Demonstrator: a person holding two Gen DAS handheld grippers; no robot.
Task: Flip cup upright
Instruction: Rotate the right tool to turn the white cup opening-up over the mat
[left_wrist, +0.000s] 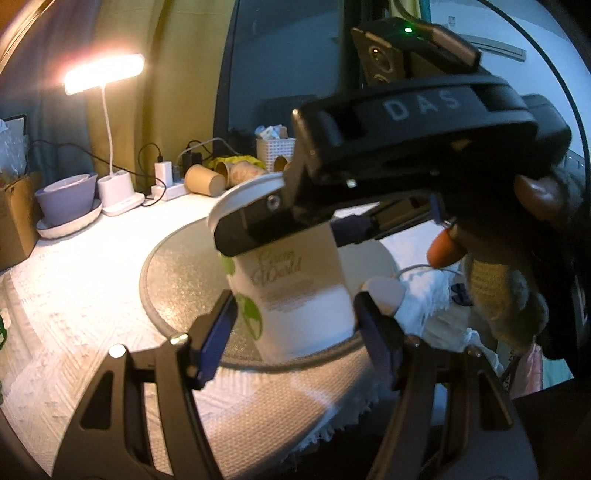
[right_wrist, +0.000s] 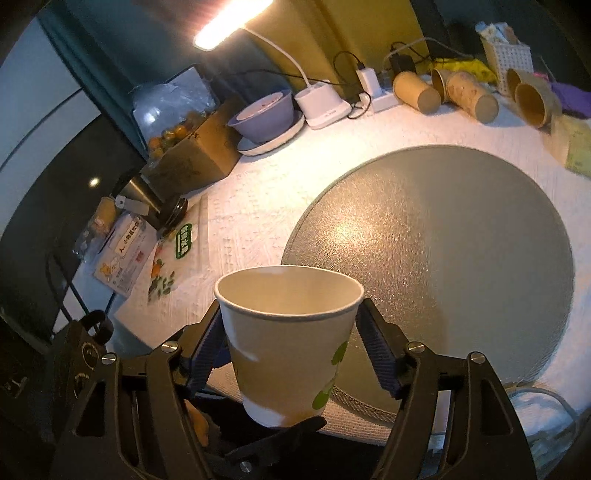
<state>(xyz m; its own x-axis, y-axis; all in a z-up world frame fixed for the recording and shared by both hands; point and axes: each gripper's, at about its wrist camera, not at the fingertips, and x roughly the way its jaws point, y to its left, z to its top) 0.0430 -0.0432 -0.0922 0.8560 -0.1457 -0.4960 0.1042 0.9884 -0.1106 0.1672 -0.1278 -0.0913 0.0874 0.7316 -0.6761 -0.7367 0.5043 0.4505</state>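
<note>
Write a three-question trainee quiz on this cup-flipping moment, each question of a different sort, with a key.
1. True or false: the paper cup has its open mouth facing up.
2. Multiple choice: which gripper has its fingers on both sides of the cup? A) the left gripper only; B) the right gripper only; C) both.
3. Fill in: below the cup lies a round grey ____ on the white tablecloth.

Key
1. True: the right wrist view looks into the open rim.
2. C: the right gripper's fingers flank the cup near its rim, the left gripper's fingers flank its lower body, though contact there is unclear.
3. mat
</note>
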